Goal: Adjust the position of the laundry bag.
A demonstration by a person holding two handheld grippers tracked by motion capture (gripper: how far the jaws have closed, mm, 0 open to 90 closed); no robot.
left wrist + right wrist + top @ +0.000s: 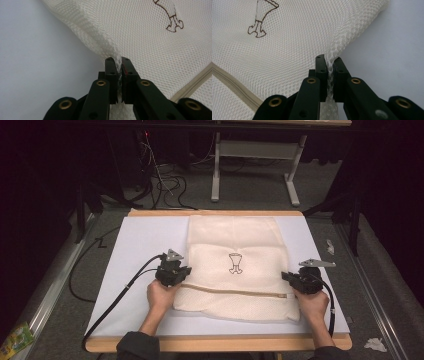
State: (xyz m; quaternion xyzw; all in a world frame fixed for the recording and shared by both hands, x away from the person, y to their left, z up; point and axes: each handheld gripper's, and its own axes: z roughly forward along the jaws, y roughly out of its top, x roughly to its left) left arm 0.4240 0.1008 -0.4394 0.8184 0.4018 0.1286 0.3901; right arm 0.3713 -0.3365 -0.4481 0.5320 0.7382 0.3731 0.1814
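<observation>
A cream mesh bag with a small brown emblem and a beige zipper lies on the white sheet. My left gripper is shut on the bag's left edge, and in the left gripper view the mesh is pinched between the jaws of that gripper. My right gripper is shut on the bag's right edge; the right gripper view shows the mesh bunched between its jaws. The fabric is pulled up slightly at both grips.
The white sheet covers a wooden board on a table. Black cables trail from both grippers over the sheet's left and right sides. A grey table frame and wires lie on the floor beyond. Scraps sit on the floor at the right.
</observation>
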